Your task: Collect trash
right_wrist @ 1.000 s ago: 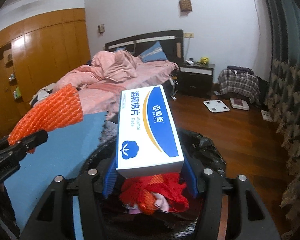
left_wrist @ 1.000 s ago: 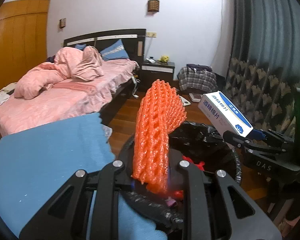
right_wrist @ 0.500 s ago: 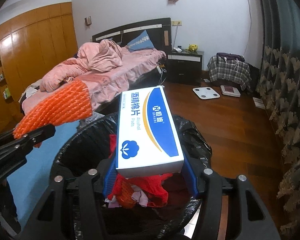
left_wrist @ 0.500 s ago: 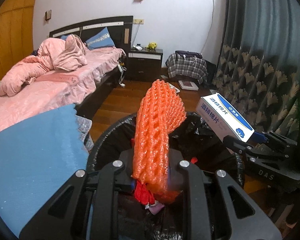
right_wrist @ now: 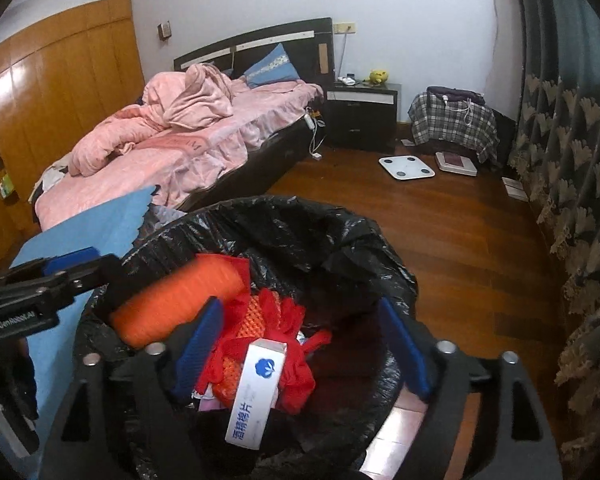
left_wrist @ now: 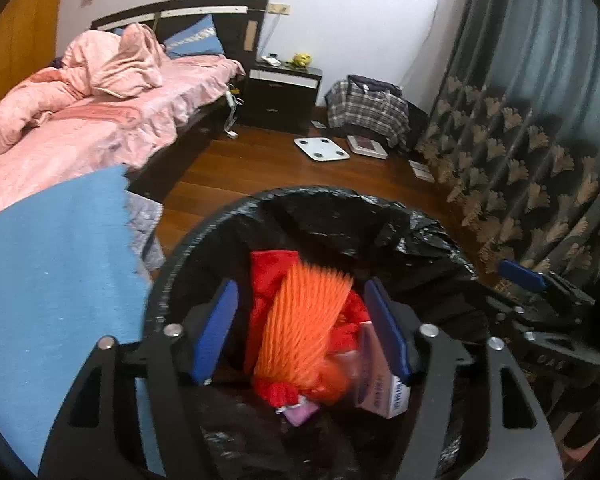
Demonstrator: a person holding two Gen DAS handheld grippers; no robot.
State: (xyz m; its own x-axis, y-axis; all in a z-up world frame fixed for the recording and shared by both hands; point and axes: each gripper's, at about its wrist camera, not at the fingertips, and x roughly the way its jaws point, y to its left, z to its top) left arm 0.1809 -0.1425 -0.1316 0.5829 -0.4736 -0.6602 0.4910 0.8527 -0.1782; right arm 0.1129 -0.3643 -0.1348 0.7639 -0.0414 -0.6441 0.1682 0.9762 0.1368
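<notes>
Where motion smears, orange netting indistinct.

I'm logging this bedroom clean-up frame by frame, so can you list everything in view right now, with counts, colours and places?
Trash bin: one, lined with a black bag, in the foreground.
Foam net: one, orange, blurred, inside the bin.
Alcohol pad box: one, white and blue, on the red trash in the bin.
Red trash: a heap, count unclear, in the bin.
Mat: one, blue, left of the bin.
Bed: one, pink bedding, by the far wall.
Nightstand: one, dark, beside the bed.
Scale: one, white, on the wooden floor.
Plaid bag: one, near the curtain.
Curtain: dark, patterned, on the right.
Left gripper: open, over the bin.
Right gripper: open, over the bin.
</notes>
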